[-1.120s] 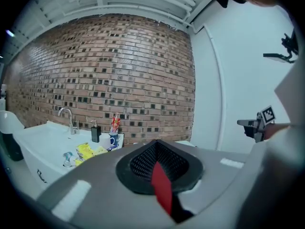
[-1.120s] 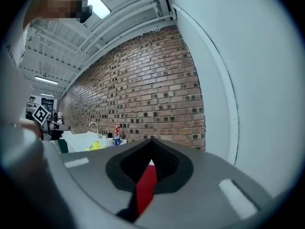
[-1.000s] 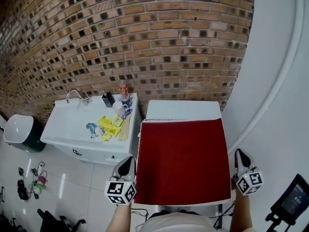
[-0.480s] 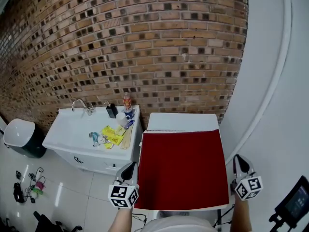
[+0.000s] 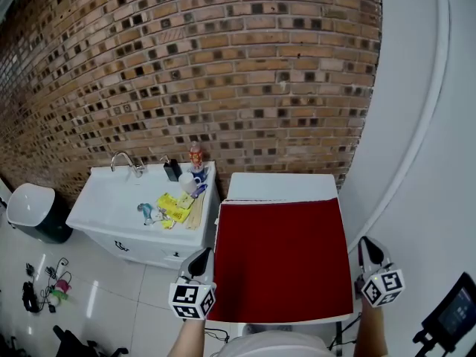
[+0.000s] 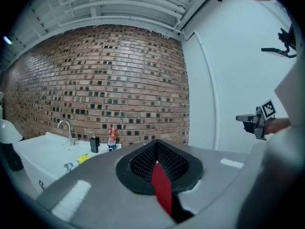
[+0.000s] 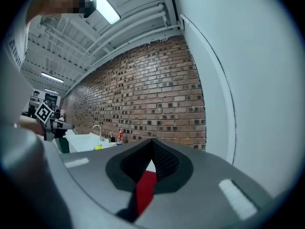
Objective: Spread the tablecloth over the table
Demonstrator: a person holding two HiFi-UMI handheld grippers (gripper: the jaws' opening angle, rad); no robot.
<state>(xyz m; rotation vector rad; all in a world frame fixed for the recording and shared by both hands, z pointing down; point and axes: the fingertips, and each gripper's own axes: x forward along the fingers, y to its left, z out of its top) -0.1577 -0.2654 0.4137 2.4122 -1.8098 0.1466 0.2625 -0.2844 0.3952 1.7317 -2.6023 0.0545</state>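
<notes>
A dark red tablecloth [image 5: 281,259] lies flat over most of the white table [image 5: 281,187], whose far strip stays bare. My left gripper [image 5: 201,259] is at the cloth's near left corner, shut on it. In the left gripper view a red fold of tablecloth [image 6: 162,187] is pinched between the closed jaws of the left gripper [image 6: 156,162]. My right gripper [image 5: 369,250] is at the near right corner. It is shut too, with a red strip of tablecloth [image 7: 144,190] caught in the right gripper [image 7: 151,163]. Both grippers point roughly level towards the brick wall.
A white sink counter [image 5: 111,207] stands left of the table with a tap [image 5: 123,159], bottles [image 5: 195,157] and yellow packets [image 5: 172,207]. The brick wall [image 5: 223,73] runs behind. A white bin [image 5: 30,207] and cables [image 5: 44,288] are on the floor at left. A white wall curves at right.
Both grippers have risen a little with the cloth's near corners over the last second. Over the last half second nothing visibly moves.
</notes>
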